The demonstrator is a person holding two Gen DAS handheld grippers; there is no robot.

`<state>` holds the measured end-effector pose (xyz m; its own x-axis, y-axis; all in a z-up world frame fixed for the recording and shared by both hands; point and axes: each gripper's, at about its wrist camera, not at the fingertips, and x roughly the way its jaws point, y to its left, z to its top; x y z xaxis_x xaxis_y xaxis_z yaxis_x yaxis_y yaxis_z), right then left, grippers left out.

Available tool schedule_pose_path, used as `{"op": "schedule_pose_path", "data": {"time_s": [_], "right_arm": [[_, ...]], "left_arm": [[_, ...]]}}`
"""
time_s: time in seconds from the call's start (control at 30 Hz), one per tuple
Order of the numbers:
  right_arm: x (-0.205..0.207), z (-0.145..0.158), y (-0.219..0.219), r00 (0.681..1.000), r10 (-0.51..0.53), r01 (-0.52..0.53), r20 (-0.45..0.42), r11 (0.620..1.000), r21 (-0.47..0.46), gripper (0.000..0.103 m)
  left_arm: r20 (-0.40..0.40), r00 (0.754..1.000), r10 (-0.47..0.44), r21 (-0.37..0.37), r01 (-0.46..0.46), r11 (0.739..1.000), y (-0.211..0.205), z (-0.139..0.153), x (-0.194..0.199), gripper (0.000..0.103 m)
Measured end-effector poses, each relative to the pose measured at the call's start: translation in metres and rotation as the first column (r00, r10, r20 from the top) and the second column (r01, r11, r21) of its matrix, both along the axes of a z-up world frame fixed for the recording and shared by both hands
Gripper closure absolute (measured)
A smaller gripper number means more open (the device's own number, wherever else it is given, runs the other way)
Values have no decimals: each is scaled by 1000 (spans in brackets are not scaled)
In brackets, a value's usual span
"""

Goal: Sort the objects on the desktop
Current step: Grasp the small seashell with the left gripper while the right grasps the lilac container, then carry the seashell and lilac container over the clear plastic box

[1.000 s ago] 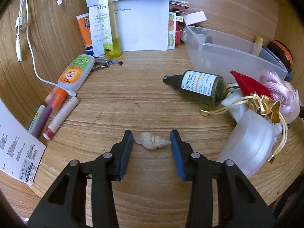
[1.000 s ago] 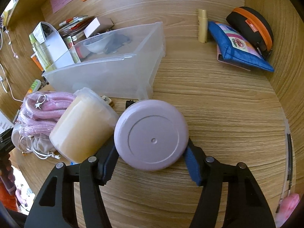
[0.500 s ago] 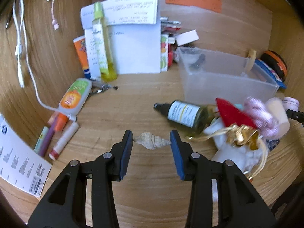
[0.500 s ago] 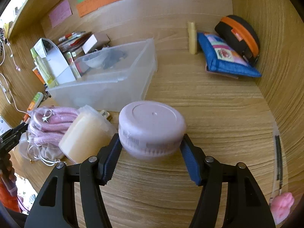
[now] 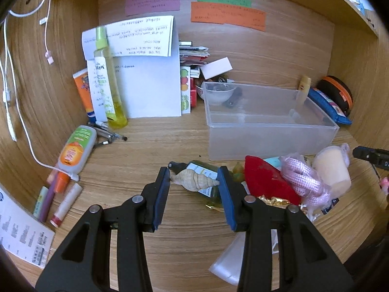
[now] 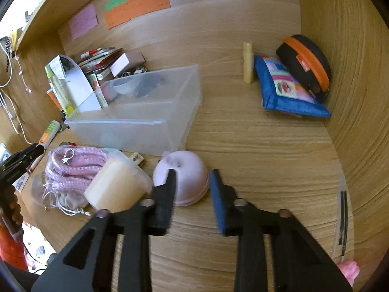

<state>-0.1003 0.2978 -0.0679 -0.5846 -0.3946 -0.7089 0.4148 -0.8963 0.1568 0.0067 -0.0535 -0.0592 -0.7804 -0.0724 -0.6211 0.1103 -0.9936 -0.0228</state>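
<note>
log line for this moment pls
left gripper: shut on seashell, lifted | right gripper: open at pink jar | clear bin: behind

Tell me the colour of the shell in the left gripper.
Cream-beige shell, clearest in the left wrist view.

Both sets of tongs look the same build: the left tongs [image 5: 193, 185] and right tongs [image 6: 192, 196] are chunky matte black plastic frames with triangular cutouts down the arms, plus two round silver screw heads on each side near the knuckles. The fingers [image 5: 162, 194] are flat plates lined with blue pads on the inner faces, way more obvious on one side [image 6: 218, 202] than the other. Off at the left edge of the right wrist view there's a bit of brownish skin and what looks like an orange-red sleeve [image 6: 11, 248], kinda blurry though.
</note>
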Motion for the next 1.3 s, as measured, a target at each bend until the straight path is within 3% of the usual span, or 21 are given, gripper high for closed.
{"op": "schedule_pose_path", "data": {"time_s": [0.07,0.23,0.53,0.7,0.93,1.13,1.3], "right_arm": [[-2,-3,3,1000,-13,13,-4,1000,-1,42],[-13,-11,-4,999,35,-34,33,999,-16,42],[-24,-36,-32,993,97,-104,70,989,101,41],[-24,-37,-32,994,94,-100,56,987,122,42],[-25,10,-20,998,63,-61,-30,996,64,42],[-31,59,-36,986,111,-108,-121,994,36,42],[-46,73,-59,978,164,-165,-129,986,6,42]], "left_arm": [[2,1000,-8,16,8,1000,2,1,-1,63],[-22,999,-25,41,26,999,5,10,-3,63],[-49,997,-59,56,62,997,13,25,-14,63],[-50,996,-79,71,82,994,12,33,-26,63],[-58,994,-96,81,100,992,10,48,-48,63],[-50,992,-118,101,123,987,9,59,-70,63],[-12,991,-136,121,136,983,8,62,-96,63]]}}
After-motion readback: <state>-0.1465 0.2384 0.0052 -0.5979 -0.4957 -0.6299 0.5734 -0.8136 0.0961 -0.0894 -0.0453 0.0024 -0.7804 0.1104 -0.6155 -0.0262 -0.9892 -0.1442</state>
